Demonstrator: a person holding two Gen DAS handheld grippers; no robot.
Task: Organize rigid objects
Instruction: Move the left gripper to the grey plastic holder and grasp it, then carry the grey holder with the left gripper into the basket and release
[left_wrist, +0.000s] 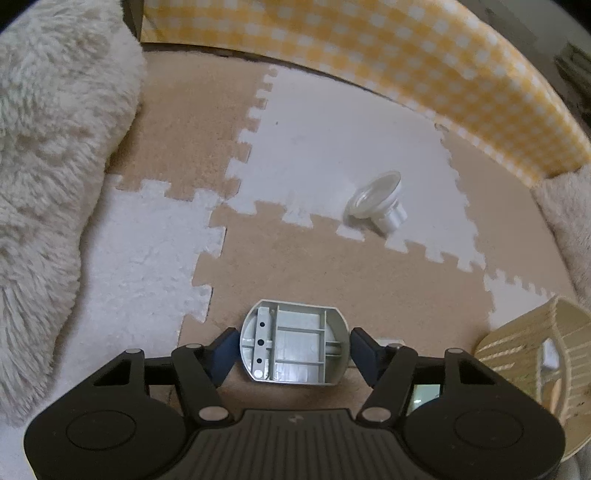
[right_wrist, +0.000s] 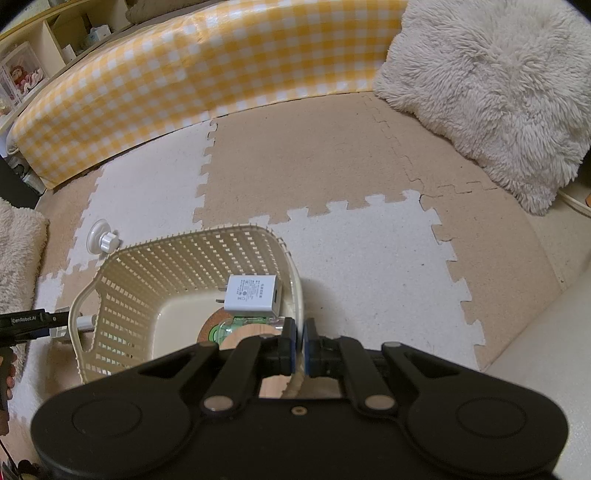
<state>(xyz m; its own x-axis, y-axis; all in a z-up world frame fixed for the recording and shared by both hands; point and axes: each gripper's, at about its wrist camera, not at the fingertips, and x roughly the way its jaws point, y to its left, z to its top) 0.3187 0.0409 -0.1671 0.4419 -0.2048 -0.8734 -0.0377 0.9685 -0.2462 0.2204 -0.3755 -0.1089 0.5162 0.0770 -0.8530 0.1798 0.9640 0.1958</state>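
Note:
A grey plastic part (left_wrist: 293, 343), ribbed hollow side up, sits between the blue pads of my left gripper (left_wrist: 294, 345). Both pads touch its sides, just above the tan foam mat. Farther out on a white tile lies a clear suction cup with a white knob (left_wrist: 376, 203) (right_wrist: 101, 240). My right gripper (right_wrist: 300, 347) is shut on the near right rim of a cream lattice basket (right_wrist: 184, 240) (left_wrist: 517, 343). Inside the basket are a white charger (right_wrist: 253, 295) and a clear piece over a cork disc (right_wrist: 240, 332), partly hidden by my fingers.
A yellow checked padded barrier (left_wrist: 406, 55) (right_wrist: 166, 74) curves along the far side. Fluffy cream cushions (left_wrist: 44, 147) (right_wrist: 498, 92) lie at the sides of the tan and white puzzle mat (right_wrist: 332, 147). Shelves with small items (right_wrist: 22, 70) stand beyond the barrier.

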